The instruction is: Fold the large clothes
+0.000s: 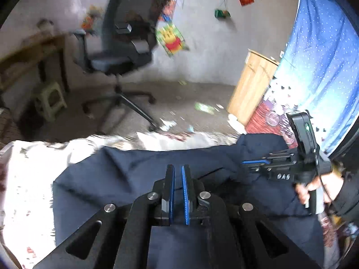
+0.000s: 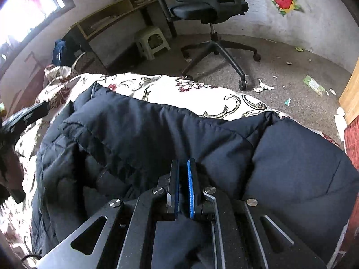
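A large dark navy padded jacket (image 1: 125,179) lies spread on a bed with a white floral cover (image 1: 29,179). It also fills the right wrist view (image 2: 157,134), where a sleeve lies folded across the body. My left gripper (image 1: 178,169) hovers just over the jacket with its blue-padded jaws nearly together and nothing visibly between them. My right gripper (image 2: 183,163) is over the jacket's middle, jaws likewise nearly together. The right gripper also shows in the left wrist view (image 1: 255,162), held by a hand at the jacket's right side.
A black office chair (image 2: 211,4) stands on the littered floor beyond the bed. A small plastic stool (image 2: 152,41) and a desk (image 2: 107,20) are by the wall. A wooden cabinet (image 1: 253,85) and blue curtain (image 1: 318,67) stand at the right.
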Demonstrator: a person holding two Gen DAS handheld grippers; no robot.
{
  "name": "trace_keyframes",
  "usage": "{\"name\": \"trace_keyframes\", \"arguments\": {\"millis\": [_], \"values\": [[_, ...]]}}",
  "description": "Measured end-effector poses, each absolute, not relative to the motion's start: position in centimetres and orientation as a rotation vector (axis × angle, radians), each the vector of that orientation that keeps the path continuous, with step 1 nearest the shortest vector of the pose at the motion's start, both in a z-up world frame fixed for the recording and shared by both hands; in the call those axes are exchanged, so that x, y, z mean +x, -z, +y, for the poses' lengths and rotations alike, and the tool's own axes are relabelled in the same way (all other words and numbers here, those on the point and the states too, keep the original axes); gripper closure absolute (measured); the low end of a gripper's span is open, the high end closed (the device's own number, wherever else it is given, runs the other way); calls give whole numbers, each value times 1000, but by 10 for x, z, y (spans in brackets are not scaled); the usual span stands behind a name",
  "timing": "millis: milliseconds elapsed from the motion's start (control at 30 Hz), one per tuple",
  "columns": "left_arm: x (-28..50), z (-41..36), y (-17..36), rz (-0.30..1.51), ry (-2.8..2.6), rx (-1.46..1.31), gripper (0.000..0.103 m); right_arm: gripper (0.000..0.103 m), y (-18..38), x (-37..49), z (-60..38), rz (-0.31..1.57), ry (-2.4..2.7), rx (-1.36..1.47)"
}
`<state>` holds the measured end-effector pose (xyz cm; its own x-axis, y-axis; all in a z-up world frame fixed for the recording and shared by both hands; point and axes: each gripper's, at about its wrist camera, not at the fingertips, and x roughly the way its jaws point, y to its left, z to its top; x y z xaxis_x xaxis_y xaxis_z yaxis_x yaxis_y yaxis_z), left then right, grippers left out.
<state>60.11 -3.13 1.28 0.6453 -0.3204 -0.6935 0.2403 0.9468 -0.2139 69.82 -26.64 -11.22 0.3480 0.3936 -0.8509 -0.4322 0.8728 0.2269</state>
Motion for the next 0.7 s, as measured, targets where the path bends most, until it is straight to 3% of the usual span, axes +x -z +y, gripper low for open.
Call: {"name": "trace_keyframes", "arguments": {"millis": [233, 533, 700], "values": [[639, -62, 59, 1167, 345, 101, 96, 96, 129, 697, -261, 1220, -544, -193], [647, -58, 94, 1195, 334, 93, 100, 102, 158, 712, -261, 1231, -557, -162], [642, -53, 93, 1158, 321, 89, 100, 100, 138, 690, -282, 1093, -584, -9]]}}
